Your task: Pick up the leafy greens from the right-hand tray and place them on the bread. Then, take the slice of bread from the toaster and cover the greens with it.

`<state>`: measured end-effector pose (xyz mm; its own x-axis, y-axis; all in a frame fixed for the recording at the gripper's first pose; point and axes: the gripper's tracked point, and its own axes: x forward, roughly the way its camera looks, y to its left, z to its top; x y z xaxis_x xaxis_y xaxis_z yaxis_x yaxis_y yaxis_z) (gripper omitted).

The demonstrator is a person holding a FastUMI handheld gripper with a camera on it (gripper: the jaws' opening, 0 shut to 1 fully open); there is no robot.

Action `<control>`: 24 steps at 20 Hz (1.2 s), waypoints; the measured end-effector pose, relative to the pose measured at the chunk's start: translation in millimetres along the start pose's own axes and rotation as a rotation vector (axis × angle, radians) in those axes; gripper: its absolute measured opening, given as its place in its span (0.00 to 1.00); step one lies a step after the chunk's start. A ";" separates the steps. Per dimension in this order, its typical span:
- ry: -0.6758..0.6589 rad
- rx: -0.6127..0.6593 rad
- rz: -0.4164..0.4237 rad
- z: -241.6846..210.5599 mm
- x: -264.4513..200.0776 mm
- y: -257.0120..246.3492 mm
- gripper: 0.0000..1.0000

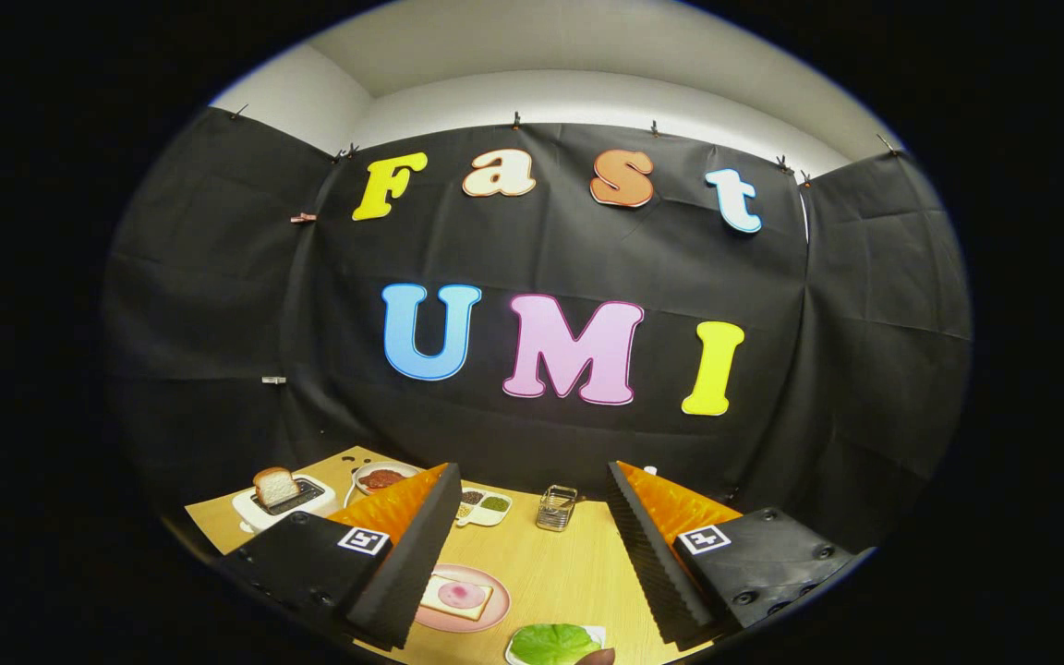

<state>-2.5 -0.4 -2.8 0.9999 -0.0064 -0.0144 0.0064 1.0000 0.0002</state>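
- Gripper view shows the hand-held gripper spread wide, its two black ribbed fingers well apart with nothing between them but the light wooden surface.
- A bright green leafy lettuce piece lies flat on a small white tray close under the gripper, between the fingers and a little toward the right one; its long axis runs side to side across the fingers' line.
- A square slice of bread with a pink round topping lies flat on a pink round plate, just beside the left finger's inner face and partly hidden by it.
- A second slice of bread stands upright in a white toaster, beyond the left finger.
- Beyond the fingers sit a white bowl of red food, a white divided dish of seasonings and a small clear glass holder.
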 end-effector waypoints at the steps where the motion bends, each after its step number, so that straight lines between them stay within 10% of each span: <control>1: 0.000 0.000 0.001 -0.5 -0.4 0.1 0.97; 8: 0.082 -0.003 0.113 -23.8 1.6 15.0 0.97; 14: 0.453 -0.064 0.282 -155.4 -16.6 -0.8 0.98; 24: 0.815 -0.058 0.274 -322.7 -29.1 -44.7 0.98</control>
<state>-36.5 -44.7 -325.0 0.6435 0.2155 -0.7345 -0.2566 0.9648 0.0583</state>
